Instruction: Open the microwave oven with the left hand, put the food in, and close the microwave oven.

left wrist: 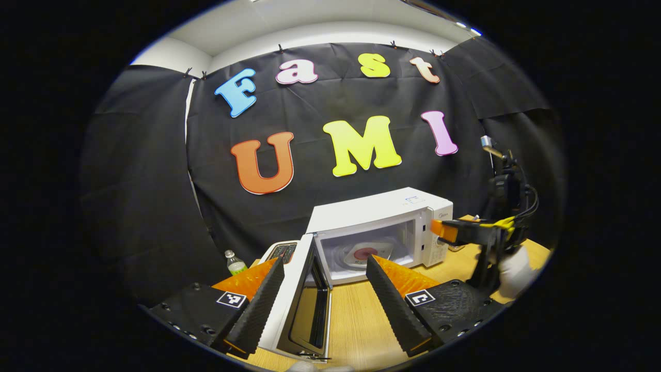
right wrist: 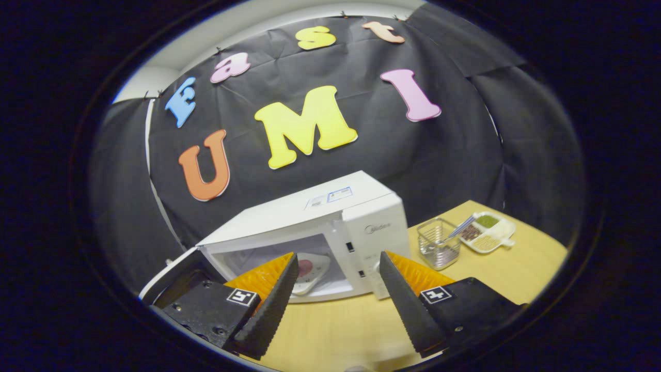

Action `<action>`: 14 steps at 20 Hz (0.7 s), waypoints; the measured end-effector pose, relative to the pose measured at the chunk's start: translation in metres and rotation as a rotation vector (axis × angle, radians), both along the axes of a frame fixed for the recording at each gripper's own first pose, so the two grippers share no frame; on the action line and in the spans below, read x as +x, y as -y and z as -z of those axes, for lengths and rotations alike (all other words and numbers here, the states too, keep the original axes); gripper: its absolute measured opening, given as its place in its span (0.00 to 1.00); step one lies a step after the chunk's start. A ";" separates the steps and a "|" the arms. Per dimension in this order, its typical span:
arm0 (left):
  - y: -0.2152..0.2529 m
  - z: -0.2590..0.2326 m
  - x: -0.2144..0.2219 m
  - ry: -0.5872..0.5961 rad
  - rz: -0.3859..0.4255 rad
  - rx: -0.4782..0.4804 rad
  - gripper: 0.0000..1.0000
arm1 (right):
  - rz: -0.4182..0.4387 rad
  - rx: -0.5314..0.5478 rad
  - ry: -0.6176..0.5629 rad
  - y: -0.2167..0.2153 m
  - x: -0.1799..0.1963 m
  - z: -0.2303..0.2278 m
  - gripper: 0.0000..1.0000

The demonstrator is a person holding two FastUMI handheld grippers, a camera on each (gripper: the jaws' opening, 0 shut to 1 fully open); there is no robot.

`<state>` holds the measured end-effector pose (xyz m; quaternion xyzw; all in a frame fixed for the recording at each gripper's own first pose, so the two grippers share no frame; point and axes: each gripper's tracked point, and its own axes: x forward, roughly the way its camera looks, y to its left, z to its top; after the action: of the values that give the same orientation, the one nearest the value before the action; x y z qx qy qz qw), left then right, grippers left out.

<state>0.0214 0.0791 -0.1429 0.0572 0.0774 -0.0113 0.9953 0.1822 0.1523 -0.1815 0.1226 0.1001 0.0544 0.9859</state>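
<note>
Left gripper view: the left gripper [left wrist: 323, 294] has its fingers spread wide, holding nothing. The microwave's door [left wrist: 302, 299] stands swung open between them, edge-on to the camera. Behind it a white microwave [left wrist: 379, 227] sits on a wooden table [left wrist: 356, 320]; inside its cavity lies a pale plate with a red centre [left wrist: 364, 253], the food hard to make out. A small bottle [left wrist: 235, 262] stands left of the oven. To the right, the right gripper [left wrist: 439, 230] reaches toward the oven's control side, held by a gloved hand [left wrist: 516, 271].

Right gripper view: the right gripper [right wrist: 335, 294] is wide open and empty. The plate [right wrist: 310, 271] rests in the open oven [right wrist: 310, 232], partly hidden by a finger. Right of it are a clear wire-sided holder [right wrist: 438, 243] and a divided tray [right wrist: 488, 232] with greenish and brownish fillings, too small to identify.
</note>
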 end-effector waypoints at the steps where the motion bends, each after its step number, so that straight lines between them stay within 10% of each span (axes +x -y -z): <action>1: 0.000 -0.004 0.001 0.009 0.004 -0.003 0.96 | -0.011 -0.036 -0.001 0.014 -0.012 -0.012 1.00; 9: -0.001 -0.022 0.009 0.061 0.015 -0.103 0.76 | 0.072 -0.141 0.018 0.122 -0.079 -0.088 1.00; 14: -0.053 -0.011 0.003 0.054 -0.128 -0.068 0.00 | 0.091 -0.189 0.041 0.143 -0.096 -0.114 0.91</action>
<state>0.0246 0.1319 -0.1321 0.0186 0.0537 0.0515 0.9971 0.0859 0.0093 -0.0676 0.0322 0.0791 0.0023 0.9963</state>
